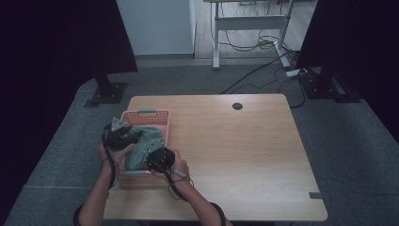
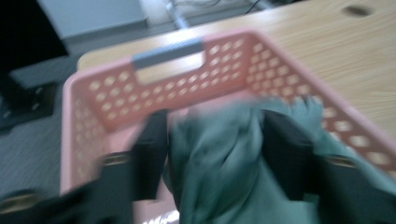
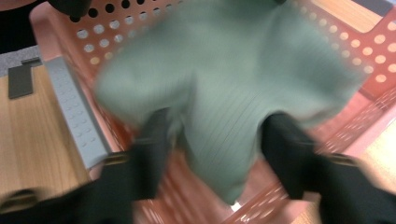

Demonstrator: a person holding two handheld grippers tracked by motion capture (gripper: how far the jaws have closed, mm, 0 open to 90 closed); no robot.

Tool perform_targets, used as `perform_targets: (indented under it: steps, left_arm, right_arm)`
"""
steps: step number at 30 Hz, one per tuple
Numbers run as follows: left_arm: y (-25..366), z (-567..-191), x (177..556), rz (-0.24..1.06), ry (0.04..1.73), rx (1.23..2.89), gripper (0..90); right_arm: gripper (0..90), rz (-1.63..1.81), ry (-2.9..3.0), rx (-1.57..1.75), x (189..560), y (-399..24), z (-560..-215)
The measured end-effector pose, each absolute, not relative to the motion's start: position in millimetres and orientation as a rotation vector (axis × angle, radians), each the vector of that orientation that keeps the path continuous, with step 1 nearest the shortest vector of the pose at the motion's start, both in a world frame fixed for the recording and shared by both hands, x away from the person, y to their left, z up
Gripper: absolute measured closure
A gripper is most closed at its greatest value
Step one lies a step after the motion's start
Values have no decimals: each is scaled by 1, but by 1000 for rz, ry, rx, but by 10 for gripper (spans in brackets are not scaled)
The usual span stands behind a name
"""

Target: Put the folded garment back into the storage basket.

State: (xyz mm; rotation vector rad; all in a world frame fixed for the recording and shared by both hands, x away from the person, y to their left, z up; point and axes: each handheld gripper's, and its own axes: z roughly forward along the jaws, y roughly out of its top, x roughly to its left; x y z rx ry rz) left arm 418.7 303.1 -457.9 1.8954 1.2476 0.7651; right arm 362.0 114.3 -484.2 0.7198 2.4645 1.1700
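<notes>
Two hand-held grippers over a pink perforated plastic basket [image 1: 160,116] at the left side of the light wooden tabletop [image 1: 244,150]. Grey-green knitted cloth [image 1: 148,143] lies bunched inside the basket, spilling toward its near end. Left hand-held gripper [image 1: 134,136] sits at the basket's left rim, black jaws apart with a fold of the cloth [image 2: 219,163] between them; picture is blurred, so cannot tell if the pads press on it. Right hand-held gripper [image 1: 153,157] is at the basket's near end, jaws likewise apart on either side of a hanging fold of the same cloth [image 3: 224,102]; contact also unclear from blur. Basket has a grey handle strip [image 2: 168,51] on its far wall and another [image 3: 77,112] on the near wall. Small dark round hole [image 1: 237,106] in the tabletop, well apart from the basket.
</notes>
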Motion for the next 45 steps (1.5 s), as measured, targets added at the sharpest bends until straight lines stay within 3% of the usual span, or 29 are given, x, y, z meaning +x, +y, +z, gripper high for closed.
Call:
perform_targets:
  steps: [3,6,19,28,45]
  left_arm:
    - [304,-458,419,793,1294,1863,289]
    - [304,-458,417,780,1292,1857,261]
    - [294,-461,406,650,1230,1865,256]
    - [278,-458,395,639,1180,1878,265]
    - [199,-458,363,595,993,1985,270]
  right_arm:
    - [271,1187,2460,745,363,115,-485]
    - [244,1178,2456,741,362,116,-484]
    - [253,1282,2410,752,357,98,-478]
    - [269,1295,2387,774,354,68,-476]
    - [276,1311,2330,800,331,-16,-475]
